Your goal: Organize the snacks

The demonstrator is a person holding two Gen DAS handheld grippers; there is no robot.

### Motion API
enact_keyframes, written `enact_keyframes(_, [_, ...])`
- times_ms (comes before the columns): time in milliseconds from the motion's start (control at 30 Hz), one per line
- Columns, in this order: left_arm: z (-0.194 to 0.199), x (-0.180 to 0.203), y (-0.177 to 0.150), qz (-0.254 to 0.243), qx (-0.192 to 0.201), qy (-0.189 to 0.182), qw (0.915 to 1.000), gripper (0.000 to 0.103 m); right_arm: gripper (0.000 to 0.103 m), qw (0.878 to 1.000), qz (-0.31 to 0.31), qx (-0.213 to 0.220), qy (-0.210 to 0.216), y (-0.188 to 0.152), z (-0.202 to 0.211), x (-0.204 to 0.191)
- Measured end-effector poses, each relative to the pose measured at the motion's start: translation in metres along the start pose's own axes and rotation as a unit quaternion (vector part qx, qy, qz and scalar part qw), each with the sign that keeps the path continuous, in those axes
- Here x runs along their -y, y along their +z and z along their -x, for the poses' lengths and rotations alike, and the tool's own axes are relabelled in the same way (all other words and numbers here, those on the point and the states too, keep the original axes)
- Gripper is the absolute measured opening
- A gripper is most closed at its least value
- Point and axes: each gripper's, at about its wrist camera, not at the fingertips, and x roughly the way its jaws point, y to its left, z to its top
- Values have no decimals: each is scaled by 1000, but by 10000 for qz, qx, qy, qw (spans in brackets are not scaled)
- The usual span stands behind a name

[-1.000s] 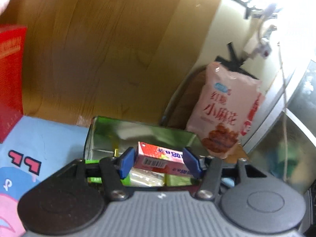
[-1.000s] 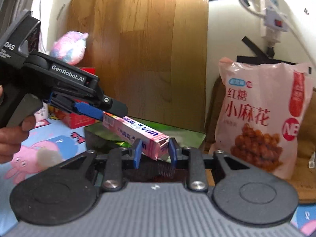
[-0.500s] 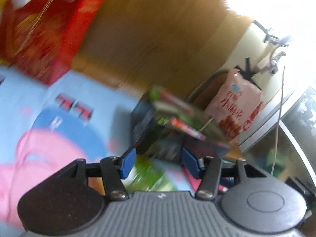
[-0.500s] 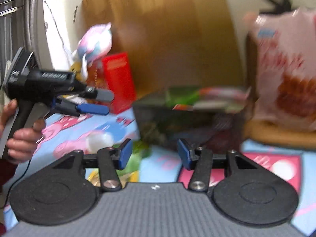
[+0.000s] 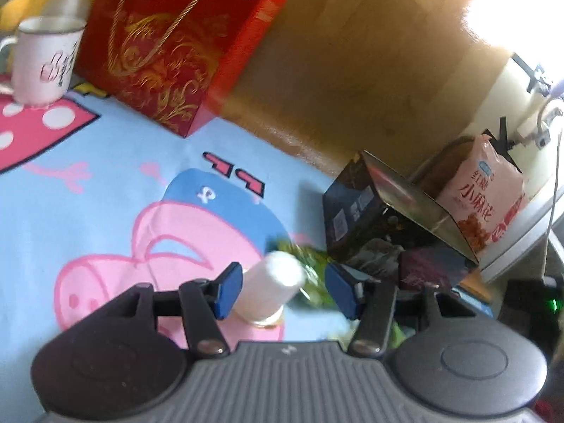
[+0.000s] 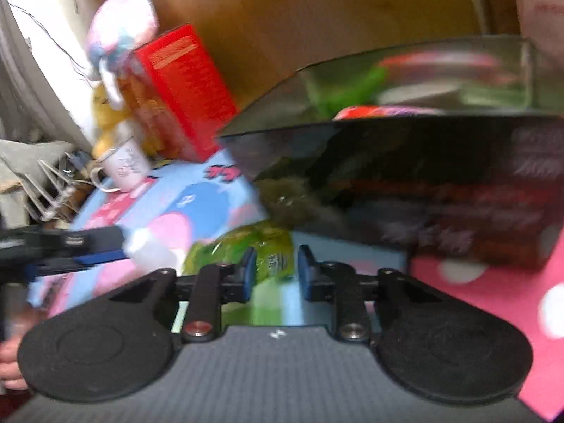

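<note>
Left wrist: pink box gone; jaws now straddle white bottle (image 5: 271, 283)

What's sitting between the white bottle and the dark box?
A green snack bag lies between bottle and box on the mat, seen in the left wrist view.

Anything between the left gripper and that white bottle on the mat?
Nothing visible. The white bottle lies between the open fingers of the left gripper, close to its left pad. A green snack packet lies just behind, before the dark box.
</note>
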Motion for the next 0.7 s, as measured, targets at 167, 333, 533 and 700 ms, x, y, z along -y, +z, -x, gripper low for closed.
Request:
enact_keyframes(167, [15,0,4,156,125,-382,9991,53,24,9979,603,-93,217,-23,11,-33])
enact_keyframes(333, [2,20,17,-154,-15,-452,9989,60,26,9995,-79,147,284,-22,26,-15])
enact_keyframes(533, [-51,9,45,-71,-910,-255,9955,66,26,9900,-1323,0,494,-13,21,17])
enact_keyframes(700, [-86,-23,51,750,-1469,-908,9821,23,23,9795,-1907,-112,638,1,-3,28])
